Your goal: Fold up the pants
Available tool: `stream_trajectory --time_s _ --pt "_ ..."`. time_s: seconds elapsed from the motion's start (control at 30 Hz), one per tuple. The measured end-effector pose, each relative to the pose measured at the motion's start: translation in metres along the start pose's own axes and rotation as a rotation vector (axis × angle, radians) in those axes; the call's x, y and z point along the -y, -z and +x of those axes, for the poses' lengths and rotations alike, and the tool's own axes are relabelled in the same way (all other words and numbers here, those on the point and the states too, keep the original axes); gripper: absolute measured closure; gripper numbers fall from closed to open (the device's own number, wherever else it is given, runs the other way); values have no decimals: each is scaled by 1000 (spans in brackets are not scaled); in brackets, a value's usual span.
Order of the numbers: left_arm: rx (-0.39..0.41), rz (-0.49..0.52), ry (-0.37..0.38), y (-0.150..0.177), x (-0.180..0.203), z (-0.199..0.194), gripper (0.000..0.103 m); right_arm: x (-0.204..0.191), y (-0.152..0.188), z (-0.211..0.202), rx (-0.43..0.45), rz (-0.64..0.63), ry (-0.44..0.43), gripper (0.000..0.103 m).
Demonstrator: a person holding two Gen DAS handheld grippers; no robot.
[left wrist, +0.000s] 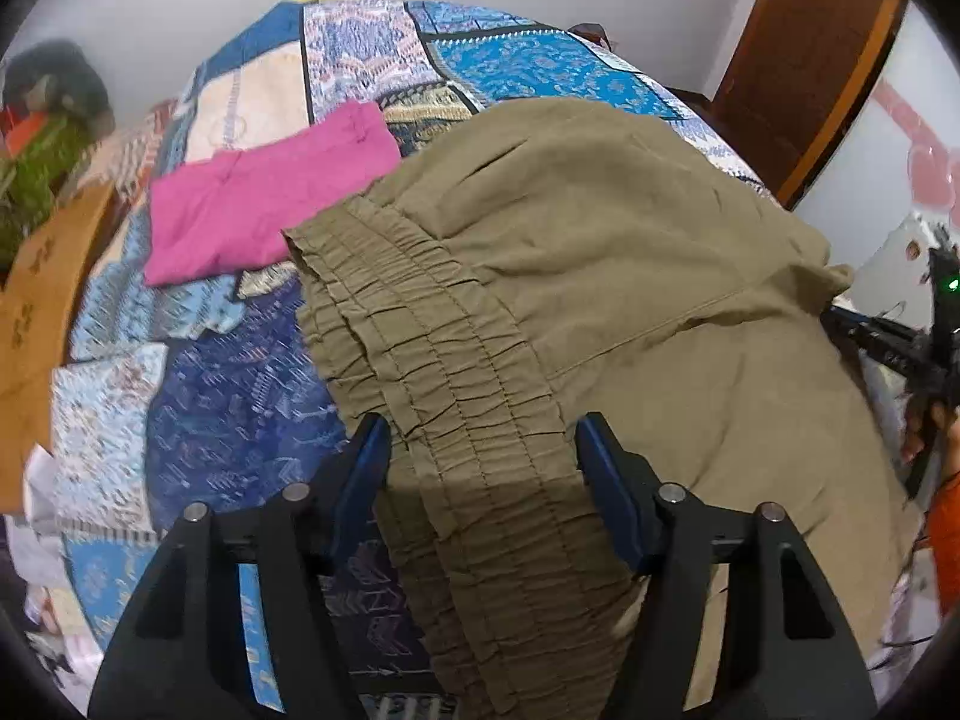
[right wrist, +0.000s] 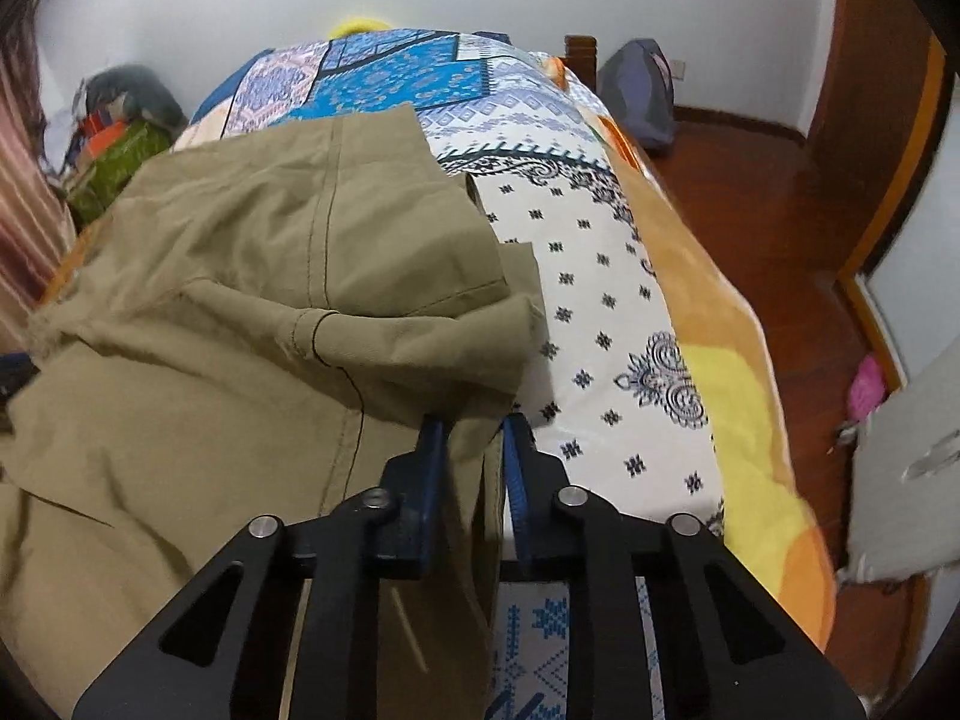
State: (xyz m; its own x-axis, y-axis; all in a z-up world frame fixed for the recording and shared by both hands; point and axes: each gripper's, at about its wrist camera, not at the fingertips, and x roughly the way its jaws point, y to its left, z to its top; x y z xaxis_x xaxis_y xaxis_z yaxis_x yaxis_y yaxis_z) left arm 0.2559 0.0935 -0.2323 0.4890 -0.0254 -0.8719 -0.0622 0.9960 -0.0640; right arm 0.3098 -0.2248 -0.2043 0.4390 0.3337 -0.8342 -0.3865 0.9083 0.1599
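Observation:
Olive-khaki pants (left wrist: 600, 252) lie on the patchwork bedspread (left wrist: 384, 60). Their elastic waistband (left wrist: 432, 348) runs between the fingers of my left gripper (left wrist: 480, 438), which is open and straddles the band. In the right wrist view the pants (right wrist: 252, 276) are bunched and partly doubled over. My right gripper (right wrist: 474, 438) is shut on a fold of the pants fabric near their right edge, by the white patterned part of the bedspread (right wrist: 600, 300).
A folded pink garment (left wrist: 264, 204) lies on the bed beyond the waistband. Cluttered bags (left wrist: 42, 138) sit at the far left. A wooden door (left wrist: 816, 60) and red-brown floor (right wrist: 750, 192) are to the right, with a backpack (right wrist: 642, 90) on the floor.

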Motion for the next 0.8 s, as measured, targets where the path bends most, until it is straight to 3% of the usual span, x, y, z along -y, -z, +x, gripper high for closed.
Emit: stream_trajectory --time_s 0.13,0.33,0.4,0.5,0.63,0.77,0.8 --pt "14 5 -48 2 -8 0 32 -11 8 -3 -22 -13 1 88" --pt "-5 -40 -4 3 -19 -1 30 -21 9 -7 -40 -36 38 86" --pt "9 -21 -14 0 -17 -10 30 -24 8 -12 -67 -56 27 81" --pt "67 17 -62 -7 -13 -29 30 -22 6 -28 -23 -41 -3 80" --pt "84 30 -78 -21 -14 -34 28 -18 -8 -46 53 -35 -3 80" --pt "51 13 -85 -38 -20 -16 27 -15 -32 -51 114 -31 3 58" --pt "42 7 -77 -40 -21 -12 26 -16 -39 -47 124 -38 9 58"
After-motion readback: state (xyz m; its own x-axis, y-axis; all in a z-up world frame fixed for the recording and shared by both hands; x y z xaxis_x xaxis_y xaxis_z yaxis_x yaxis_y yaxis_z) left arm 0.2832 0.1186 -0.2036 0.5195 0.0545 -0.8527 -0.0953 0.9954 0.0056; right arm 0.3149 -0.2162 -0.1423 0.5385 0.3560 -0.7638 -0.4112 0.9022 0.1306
